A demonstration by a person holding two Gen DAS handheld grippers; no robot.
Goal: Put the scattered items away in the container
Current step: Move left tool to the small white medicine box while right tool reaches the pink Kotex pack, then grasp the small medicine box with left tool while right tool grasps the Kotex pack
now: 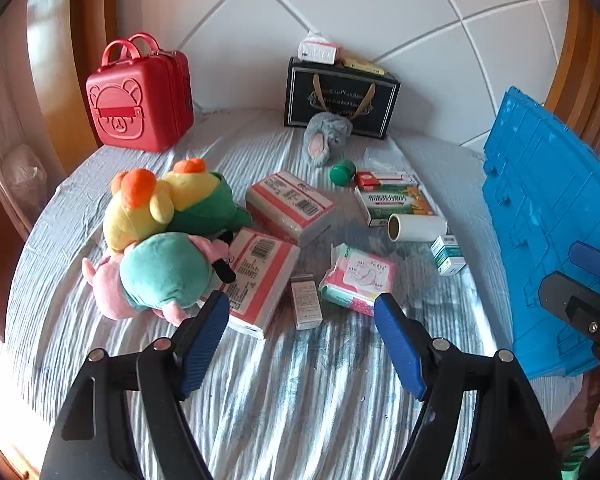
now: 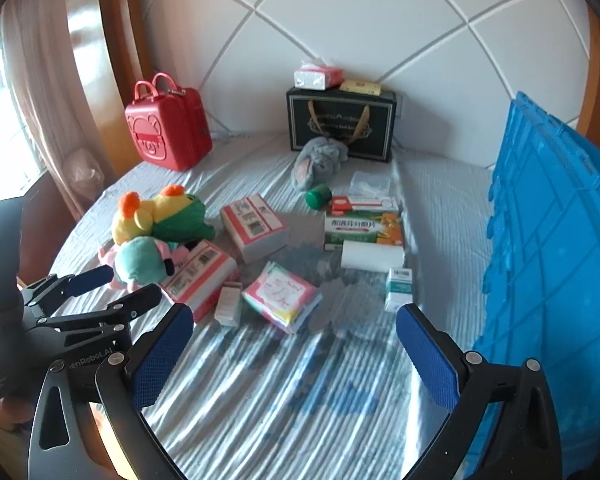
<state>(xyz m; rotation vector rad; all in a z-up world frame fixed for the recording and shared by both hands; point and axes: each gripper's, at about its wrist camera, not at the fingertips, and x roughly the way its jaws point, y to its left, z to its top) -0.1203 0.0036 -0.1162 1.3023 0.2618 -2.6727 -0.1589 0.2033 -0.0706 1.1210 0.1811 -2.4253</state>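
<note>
Scattered items lie on a striped bed: two plush toys (image 1: 168, 232) at the left, two red-and-white boxes (image 1: 288, 206), a small grey box (image 1: 306, 300), a pink pad pack (image 1: 358, 278), a white roll (image 1: 416, 227), a green medicine box (image 1: 396, 202), a teal-white box (image 1: 448, 255), a green cap (image 1: 342, 172) and a grey plush (image 1: 326, 136). The blue crate (image 1: 548, 216) stands at the right. My left gripper (image 1: 302, 334) is open and empty above the sheet, near the small grey box. My right gripper (image 2: 294, 346) is open and empty, short of the pad pack (image 2: 280, 294).
A red bear-face case (image 1: 140, 100) stands at the back left. A black gift bag (image 1: 340, 98) with a tissue pack (image 1: 318, 50) on it leans on the white padded headboard. Wooden bed frame curves on both sides. The left gripper (image 2: 112, 292) shows in the right wrist view.
</note>
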